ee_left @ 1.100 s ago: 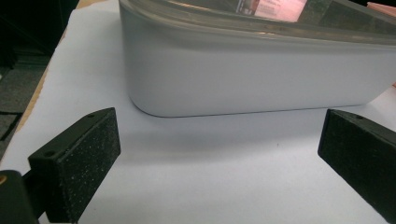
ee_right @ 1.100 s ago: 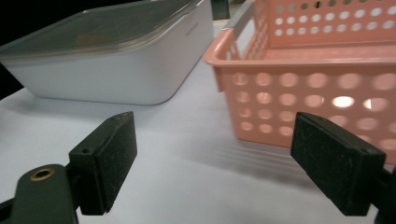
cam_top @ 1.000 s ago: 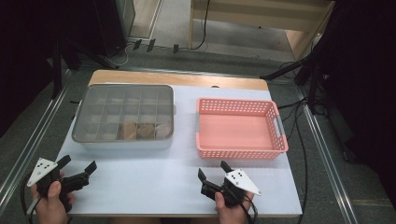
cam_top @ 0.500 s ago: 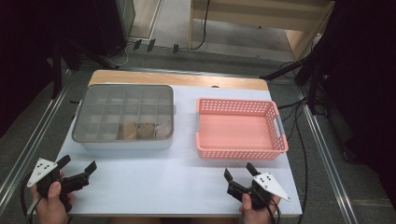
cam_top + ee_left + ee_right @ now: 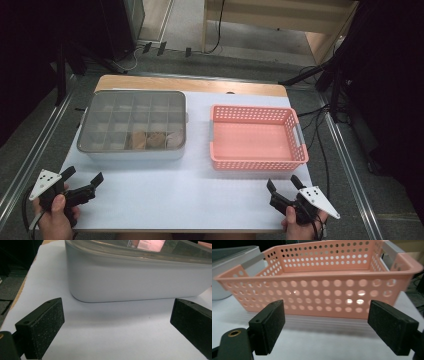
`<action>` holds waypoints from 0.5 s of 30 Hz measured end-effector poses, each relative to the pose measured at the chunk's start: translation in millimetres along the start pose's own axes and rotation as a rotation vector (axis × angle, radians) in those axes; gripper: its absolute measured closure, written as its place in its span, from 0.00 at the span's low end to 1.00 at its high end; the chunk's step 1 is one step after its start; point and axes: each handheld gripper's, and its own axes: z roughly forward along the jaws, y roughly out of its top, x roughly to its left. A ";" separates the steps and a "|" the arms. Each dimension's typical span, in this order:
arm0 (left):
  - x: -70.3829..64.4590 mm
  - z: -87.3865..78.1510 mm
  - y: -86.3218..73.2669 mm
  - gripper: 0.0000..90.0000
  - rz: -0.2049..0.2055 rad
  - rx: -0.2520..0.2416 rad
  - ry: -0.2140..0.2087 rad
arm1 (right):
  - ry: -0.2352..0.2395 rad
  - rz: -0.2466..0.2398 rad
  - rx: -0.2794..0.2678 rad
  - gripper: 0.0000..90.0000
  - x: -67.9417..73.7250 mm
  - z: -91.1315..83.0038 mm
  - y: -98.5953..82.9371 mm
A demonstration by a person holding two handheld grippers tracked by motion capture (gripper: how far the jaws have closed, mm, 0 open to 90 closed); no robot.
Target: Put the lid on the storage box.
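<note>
A grey compartment box (image 5: 133, 125) with a clear lid sits at the left of the white table; some brownish items show in its front cells. A pink perforated basket (image 5: 257, 137) stands to its right, with nothing inside. My left gripper (image 5: 82, 176) is open near the front left corner, pointing at the box's near wall (image 5: 135, 282). My right gripper (image 5: 283, 184) is open at the front right, just short of the basket's near wall (image 5: 324, 300). Neither holds anything.
The white table top (image 5: 185, 195) spreads between the two grippers. A wooden bench (image 5: 280, 20) stands beyond the table, and cables (image 5: 320, 115) trail on the floor at the right. Metal rails (image 5: 30, 160) run along both sides.
My right gripper has moved to the right along the front edge and now faces the basket's near right part. The left gripper has stayed put.
</note>
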 end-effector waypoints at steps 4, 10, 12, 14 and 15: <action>0.0 0.3 0.0 0.00 -0.003 -0.001 0.001 | -0.019 -0.006 0.001 0.16 -12.5 -3.3 -0.5; 0.0 0.4 0.0 0.00 -0.003 -0.001 0.003 | -0.045 -0.002 0.006 0.16 -30.4 -9.7 -1.3; -0.1 0.3 0.1 0.00 -0.002 0.002 0.003 | -0.059 -0.005 0.004 0.16 -36.3 -10.7 -1.8; -0.3 0.7 0.1 0.00 -0.005 0.001 0.005 | -0.074 -0.003 0.005 0.16 -43.6 -12.3 -2.2; -0.2 0.7 0.1 0.00 -0.006 0.002 0.005 | -0.083 -0.001 0.005 0.16 -46.3 -12.9 -2.2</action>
